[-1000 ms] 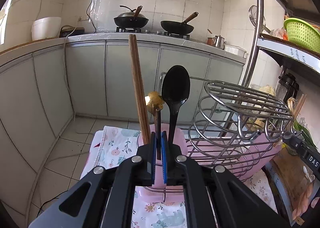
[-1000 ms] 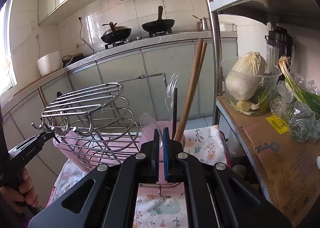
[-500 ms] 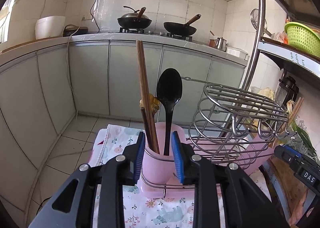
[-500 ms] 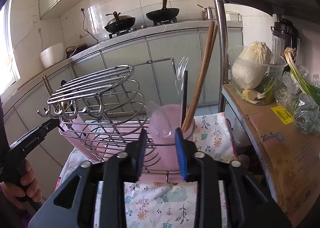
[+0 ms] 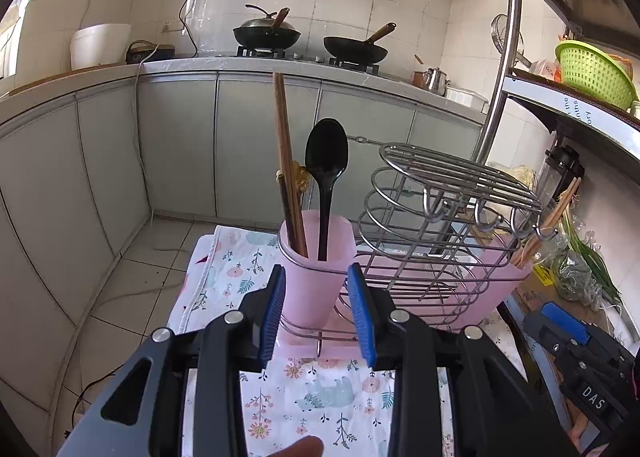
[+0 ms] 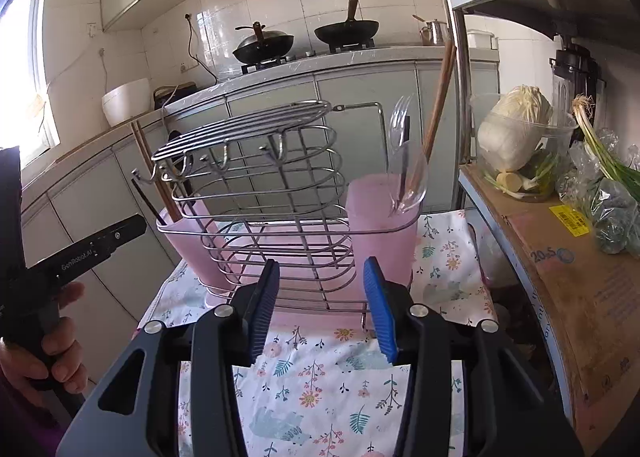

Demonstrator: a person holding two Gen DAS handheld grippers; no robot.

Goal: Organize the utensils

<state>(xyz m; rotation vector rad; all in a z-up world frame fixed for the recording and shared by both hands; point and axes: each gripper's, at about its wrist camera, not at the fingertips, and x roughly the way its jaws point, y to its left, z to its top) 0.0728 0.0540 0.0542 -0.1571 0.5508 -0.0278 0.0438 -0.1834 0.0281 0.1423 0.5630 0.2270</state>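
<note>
Utensils (image 5: 325, 177) stand in pink cups (image 5: 316, 269); both grippers (image 5: 316, 313) (image 6: 322, 305), jaws just opened, hold nothing. Withdrawing carelessly could snag the rack (image 6: 256, 193) and tip them.

A home kitchen: two woks (image 5: 267, 34) sit on a stove at upper centre under a hood, tiled walls behind, grey cabinets (image 5: 176, 145) below (cabbage (image 6: 514, 131) shelved at right).
</note>
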